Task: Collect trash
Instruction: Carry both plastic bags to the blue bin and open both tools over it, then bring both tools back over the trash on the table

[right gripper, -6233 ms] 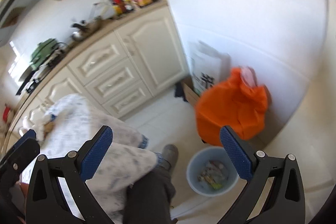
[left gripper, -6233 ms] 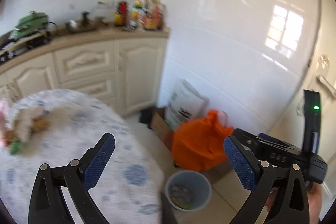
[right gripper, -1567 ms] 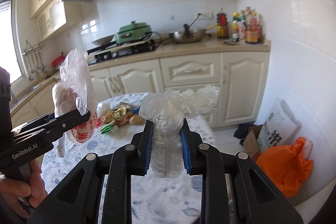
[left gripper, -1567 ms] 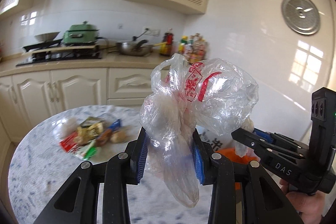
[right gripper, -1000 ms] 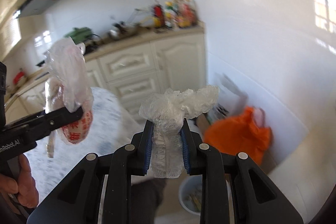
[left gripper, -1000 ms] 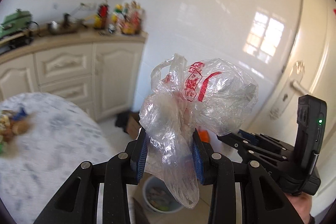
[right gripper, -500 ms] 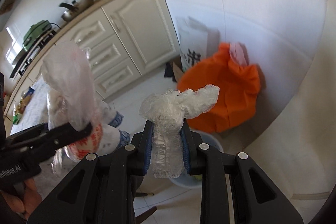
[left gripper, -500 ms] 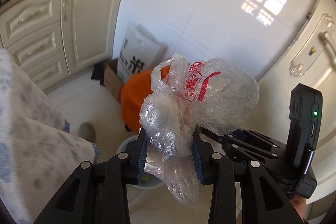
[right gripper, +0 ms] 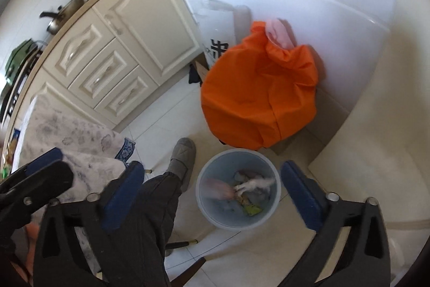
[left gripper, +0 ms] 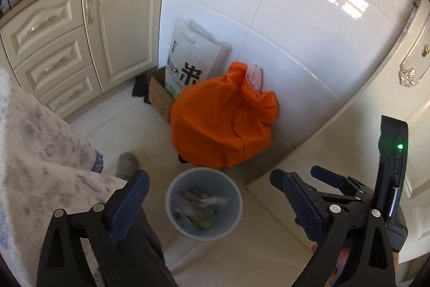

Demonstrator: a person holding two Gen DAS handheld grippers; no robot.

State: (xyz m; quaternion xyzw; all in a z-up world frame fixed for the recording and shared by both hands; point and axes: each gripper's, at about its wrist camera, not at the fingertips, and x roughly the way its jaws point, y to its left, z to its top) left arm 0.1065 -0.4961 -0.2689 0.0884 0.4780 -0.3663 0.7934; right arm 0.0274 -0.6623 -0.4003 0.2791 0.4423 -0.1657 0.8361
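- the left gripper [left gripper: 215,206], nearest the lens in the left wrist view, has just been opening; its blue ribbed pads now stand wide apart with nothing between them, where half a second ago they pinched a crumpled clear plastic bag with red print.
- the right gripper [right gripper: 212,197] has likewise just been opening; its blue pads are spread about as wide as they go and hold nothing, the wad of white crinkled plastic film it clamped before is gone from them.
- at 9 o'clock of the right wrist view the other tool's black frame shows beside a grey-patterned white tablecloth [right gripper: 80,149]; the person's dark trouser leg and grey slipper [right gripper: 182,155] lie between the pads at 7 o'clock.
- directly below both tools stands the round pale-blue plastic waste bin [left gripper: 172,209], centred between each pair of pads.
- inside it, blurred white and pinkish pieces [right gripper: 242,186] appear to be the two released bits of trash, falling or just landed on older wrappers.
- beyond the bin at 12 o'clock sits a bulging orange cloth bag [left gripper: 223,120], touching the white tiled wall, with a white printed sack [left gripper: 188,58] and a cardboard box behind it.
- judged from this, both pieces have reached the bin; whether trash remains on the table cannot be told from here.
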